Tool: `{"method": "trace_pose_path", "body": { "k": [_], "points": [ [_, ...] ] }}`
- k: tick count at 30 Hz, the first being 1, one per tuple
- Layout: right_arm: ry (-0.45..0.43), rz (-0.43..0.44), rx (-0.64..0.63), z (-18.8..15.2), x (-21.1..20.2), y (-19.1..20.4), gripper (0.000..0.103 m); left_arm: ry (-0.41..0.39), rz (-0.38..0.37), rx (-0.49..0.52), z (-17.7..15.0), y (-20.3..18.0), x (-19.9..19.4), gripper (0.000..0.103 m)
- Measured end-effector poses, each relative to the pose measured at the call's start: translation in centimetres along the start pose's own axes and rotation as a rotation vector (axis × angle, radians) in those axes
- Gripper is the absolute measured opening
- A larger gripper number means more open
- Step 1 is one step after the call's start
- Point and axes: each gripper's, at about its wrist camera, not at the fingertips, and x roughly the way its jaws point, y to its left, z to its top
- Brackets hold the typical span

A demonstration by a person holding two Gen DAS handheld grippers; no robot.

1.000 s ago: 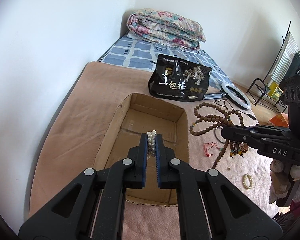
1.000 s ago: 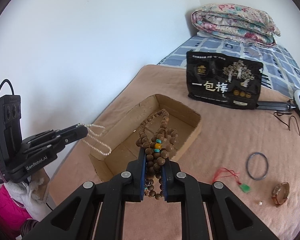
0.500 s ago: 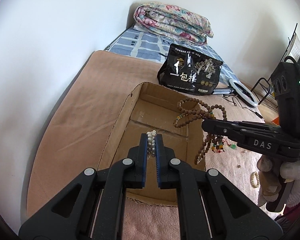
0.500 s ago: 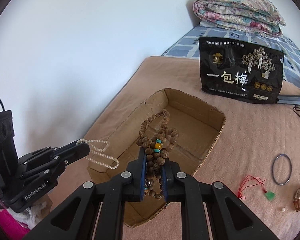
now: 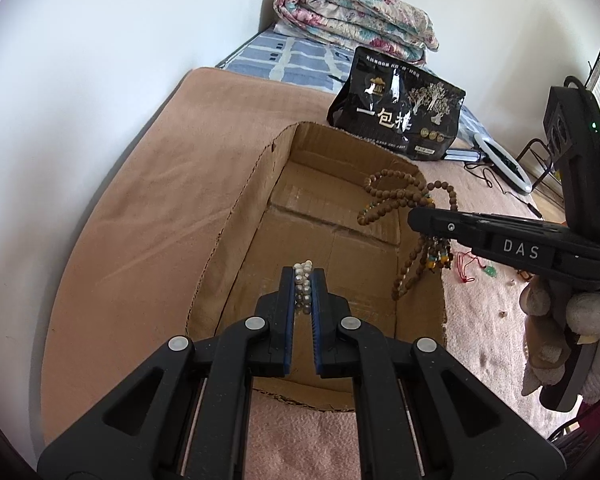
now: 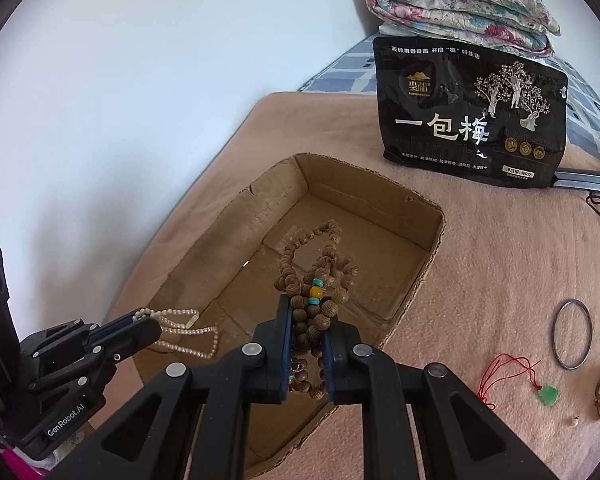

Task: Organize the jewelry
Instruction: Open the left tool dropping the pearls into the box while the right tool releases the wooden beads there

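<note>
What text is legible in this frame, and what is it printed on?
"一包梅": large white characters on the black snack bag.
"DAS": side of the right hand-held gripper, seen from the left wrist.
"GenRobot.AI": body of the left hand-held gripper, seen from the right wrist.
The bag's top line, gold logo and bottom small print are too small to read reliably.

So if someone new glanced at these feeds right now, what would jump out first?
The right gripper pinching a bundle of brown wooden prayer beads above the open cardboard box. Next, the left gripper holding a white pearl strand over the box's near end, with the black snack pouch standing behind.
</note>
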Motion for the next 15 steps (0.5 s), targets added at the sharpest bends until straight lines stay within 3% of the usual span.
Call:
{"method": "trace_pose_path", "body": {
  "k": [5, 8, 10, 12, 13, 15],
  "points": [
    [0.013, -0.007, -0.001, 0.0, 0.8, -0.2, 0.011, 0.021, 0.014, -0.002, -0.4, 0.2, 0.9, 0.005],
    [0.018, -0.01, -0.006, -0.1, 1.1, -0.2, 0.016, 0.031, 0.012, 0.0, -0.5, 0.3, 1.3, 0.005],
    [0.009, -0.017, -0.013, -0.2, 0.9, -0.1, 0.04, 0.034, 0.017, 0.002, -0.5, 0.4, 1.4, 0.005],
    [-0.004, -0.035, -0.019, -0.2, 0.7, -0.1, 0.054, 0.044, 0.023, -0.002, -0.4, 0.4, 1.5, 0.012],
    [-0.013, -0.039, -0.022, -0.2, 0.5, 0.0, 0.058, 0.043, 0.028, -0.004, -0.4, 0.4, 1.5, 0.024],
    [-0.022, -0.051, -0.028, -0.2, 0.1, 0.0, 0.061, 0.03, 0.035, -0.006, -0.5, 0.3, 1.3, 0.032]
  ]
}}
